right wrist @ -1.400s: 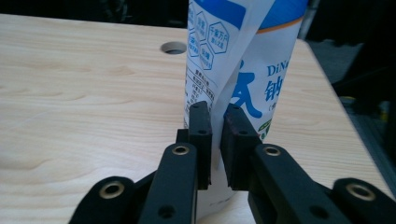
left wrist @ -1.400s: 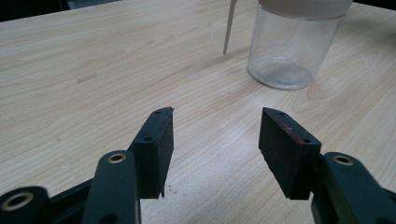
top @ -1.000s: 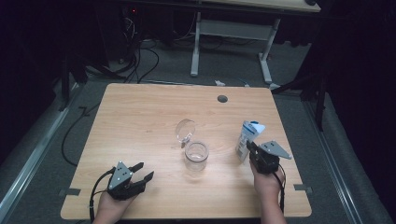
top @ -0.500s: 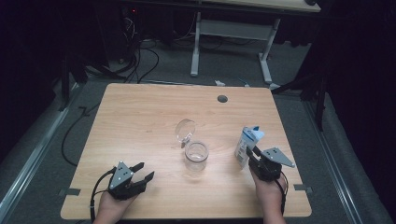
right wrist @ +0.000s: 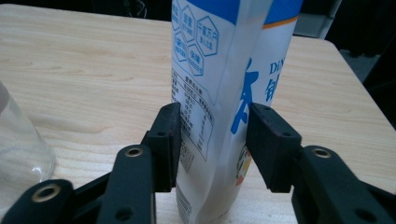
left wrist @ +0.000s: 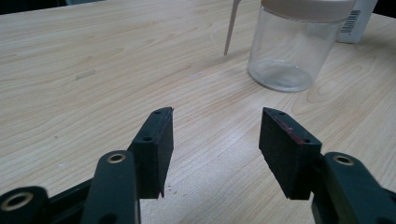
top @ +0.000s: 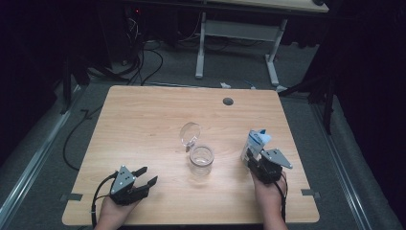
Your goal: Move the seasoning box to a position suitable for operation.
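Now my right gripper (right wrist: pixel 212 140) has just been opening around the upright blue-and-white paper carton (right wrist: pixel 224 84), pads apparently clear; pouring into the clear glass jar (top: pixel 201 160) remains, left gripper (left wrist: pixel 215 149) open, empty.

Light wooden rectangular counter (top: pixel 143 120), round cable hole (top: pixel 228 101) near far edge. Grey carpeted floor (top: pixel 167 62) beyond, black cables (top: pixel 143 67) trailing. White-legged second table (top: pixel 239 28) behind. Dark surroundings, dim light.

Lab: desk (top: pixel 143 120), floor cables (top: pixel 143 62)
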### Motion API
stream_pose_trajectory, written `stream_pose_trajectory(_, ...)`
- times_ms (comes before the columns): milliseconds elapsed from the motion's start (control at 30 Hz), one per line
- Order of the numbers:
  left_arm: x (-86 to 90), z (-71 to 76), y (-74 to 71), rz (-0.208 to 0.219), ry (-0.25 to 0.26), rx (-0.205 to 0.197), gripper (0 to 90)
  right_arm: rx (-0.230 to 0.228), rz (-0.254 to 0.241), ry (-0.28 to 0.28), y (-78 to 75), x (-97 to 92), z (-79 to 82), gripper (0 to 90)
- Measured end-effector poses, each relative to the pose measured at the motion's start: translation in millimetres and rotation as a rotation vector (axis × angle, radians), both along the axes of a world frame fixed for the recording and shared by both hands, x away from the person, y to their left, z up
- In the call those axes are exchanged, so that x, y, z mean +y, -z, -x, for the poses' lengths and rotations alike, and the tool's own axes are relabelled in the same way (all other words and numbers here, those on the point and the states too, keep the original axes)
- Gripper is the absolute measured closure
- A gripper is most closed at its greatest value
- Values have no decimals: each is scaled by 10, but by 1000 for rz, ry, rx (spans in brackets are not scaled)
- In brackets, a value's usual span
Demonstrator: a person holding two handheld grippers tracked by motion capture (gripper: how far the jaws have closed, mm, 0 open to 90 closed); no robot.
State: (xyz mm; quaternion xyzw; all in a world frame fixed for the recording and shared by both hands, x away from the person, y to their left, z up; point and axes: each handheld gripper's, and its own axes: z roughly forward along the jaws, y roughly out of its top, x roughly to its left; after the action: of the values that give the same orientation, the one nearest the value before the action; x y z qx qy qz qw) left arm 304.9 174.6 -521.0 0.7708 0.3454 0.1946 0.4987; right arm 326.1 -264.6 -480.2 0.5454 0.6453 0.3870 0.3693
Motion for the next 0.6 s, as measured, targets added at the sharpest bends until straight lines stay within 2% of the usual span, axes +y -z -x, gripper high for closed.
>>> stream_pose_trajectory(233,3,-3,4,-2,-4,0,452,-32,-9,2,4,-24,18,651)
stream_pose_trajectory(267,-1,-1,5,0,-5,1,452,-38,-22,-5,6,-38,23,695)
stream_pose_trajectory(400,-11,3,9,-1,-4,1,452,-35,-56,-26,9,-81,19,747)
stream_pose_trajectory(600,-9,5,10,-2,-6,0,454,-45,-73,-32,23,-120,17,816)
